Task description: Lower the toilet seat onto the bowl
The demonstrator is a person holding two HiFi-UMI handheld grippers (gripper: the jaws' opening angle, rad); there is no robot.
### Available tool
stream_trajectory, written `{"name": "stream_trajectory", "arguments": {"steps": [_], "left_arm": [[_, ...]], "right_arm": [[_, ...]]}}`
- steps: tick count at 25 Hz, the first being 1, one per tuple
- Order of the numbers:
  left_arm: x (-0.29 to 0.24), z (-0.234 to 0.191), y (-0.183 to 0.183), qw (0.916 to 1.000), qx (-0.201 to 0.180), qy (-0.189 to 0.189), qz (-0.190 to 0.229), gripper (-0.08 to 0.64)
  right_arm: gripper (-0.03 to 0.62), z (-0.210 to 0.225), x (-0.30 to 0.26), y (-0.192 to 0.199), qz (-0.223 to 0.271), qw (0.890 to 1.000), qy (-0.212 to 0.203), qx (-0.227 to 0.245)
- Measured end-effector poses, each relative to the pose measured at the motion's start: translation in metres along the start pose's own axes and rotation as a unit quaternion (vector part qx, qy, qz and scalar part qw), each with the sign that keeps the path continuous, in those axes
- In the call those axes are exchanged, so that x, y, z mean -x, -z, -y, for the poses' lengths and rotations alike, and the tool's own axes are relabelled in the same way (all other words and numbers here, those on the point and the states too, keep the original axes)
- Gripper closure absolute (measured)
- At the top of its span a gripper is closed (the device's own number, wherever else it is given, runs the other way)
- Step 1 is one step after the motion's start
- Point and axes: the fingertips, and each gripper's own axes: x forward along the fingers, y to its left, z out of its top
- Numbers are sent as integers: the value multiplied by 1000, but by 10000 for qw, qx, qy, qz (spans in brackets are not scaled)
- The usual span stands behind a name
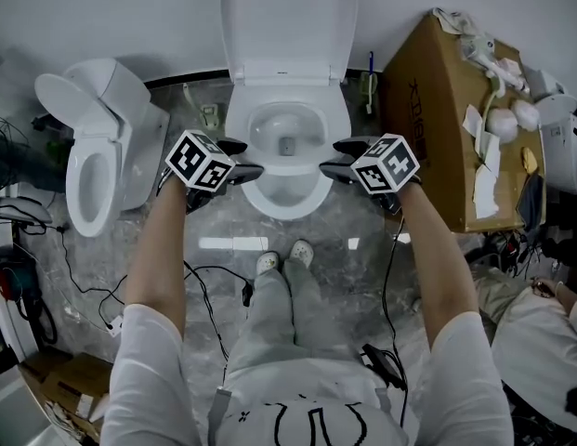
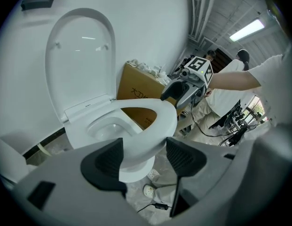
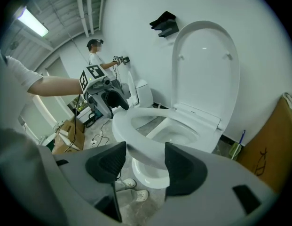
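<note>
Soft, even indoor light — a ceiling lamp (image 2: 248,30) glows bright. Gripper views bulge, darkening at round edges — head view is sharp.

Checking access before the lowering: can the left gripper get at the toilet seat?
Likely yes: the toilet seat is held by its rim between the jaws of the left gripper, with nothing in the way; the right gripper holds the opposite side.

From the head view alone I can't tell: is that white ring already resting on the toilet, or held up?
Observer: Held up. The right gripper view shows the toilet seat tilted, its front clear of the bowl.
Operator: Is anything really gripping it?
Observer: The left gripper view shows the left gripper with jaws closed on its rim.
Operator: And the other?
Observer: The right gripper clamps the opposite rim the same way.
</note>
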Motion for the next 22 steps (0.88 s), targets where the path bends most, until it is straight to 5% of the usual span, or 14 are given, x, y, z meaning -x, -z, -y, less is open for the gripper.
{"name": "stream_trajectory", "arguments": {"steps": [15, 22], "left_arm": [[-26, 2, 37, 9986, 373, 369, -74, 294], [-39, -3, 53, 9966, 706, 405, -116, 338]], "right_arm": [[331, -2, -23, 37, 72, 9968, 95, -795], [430, 9, -35, 53, 96, 9911, 438, -1255]]}}
